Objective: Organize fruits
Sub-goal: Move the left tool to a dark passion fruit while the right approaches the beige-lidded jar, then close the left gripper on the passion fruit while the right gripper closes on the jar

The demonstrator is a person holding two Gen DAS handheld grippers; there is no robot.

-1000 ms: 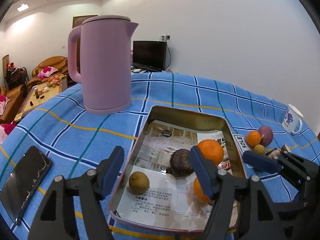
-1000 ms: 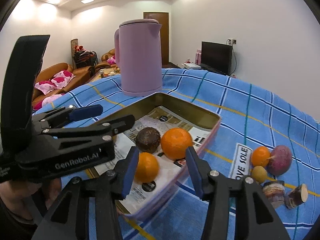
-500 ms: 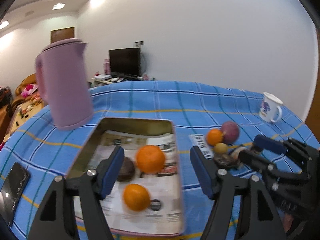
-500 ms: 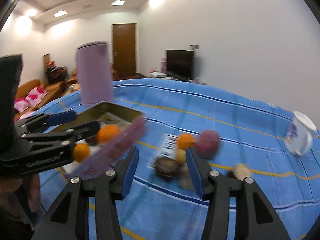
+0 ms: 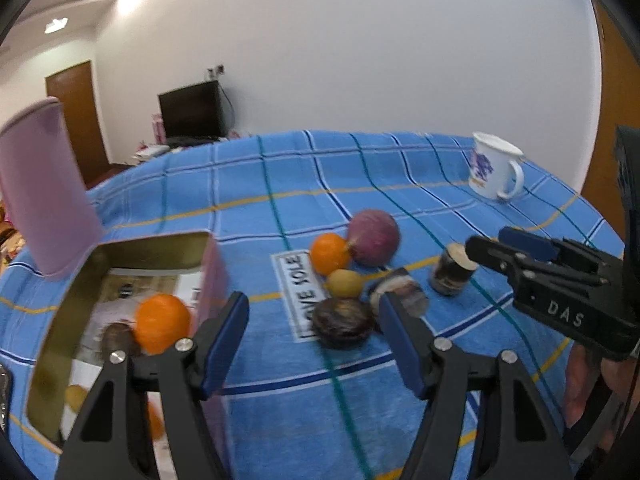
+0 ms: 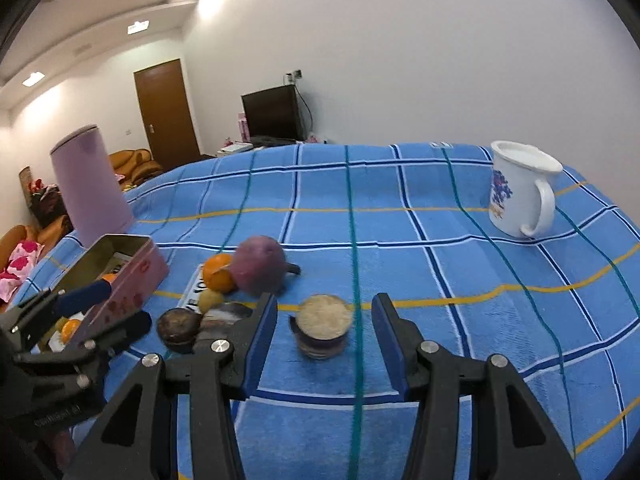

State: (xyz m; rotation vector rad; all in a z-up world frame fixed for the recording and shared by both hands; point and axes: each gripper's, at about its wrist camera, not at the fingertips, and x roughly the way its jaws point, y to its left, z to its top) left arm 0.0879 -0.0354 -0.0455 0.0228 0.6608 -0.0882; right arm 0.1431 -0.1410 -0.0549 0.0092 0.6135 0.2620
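Loose fruit lined up for pickup beside the tin

A dark round fruit [image 5: 342, 322] lay on the tabletop [image 5: 400, 184] among the pile, just right of the tin [image 5: 152, 246]. It was framed by the left tool [image 5: 312, 336], jaws closing but empty. The right tool [image 6: 324, 344] was held apart around a cut stump [image 6: 322, 332], untouched. Next, a lower reach and firm squeeze seemed needed.

the walls [image 6: 400, 40] are white and plain. bright lights [image 6: 138, 27] shine in the ceiling. a brown door [image 6: 166, 114] stands shut at the back. a black tv [image 6: 272, 114] sits by the wall. orange sofas [image 6: 134, 162] with pink pillows [image 6: 22, 254] stand far left.
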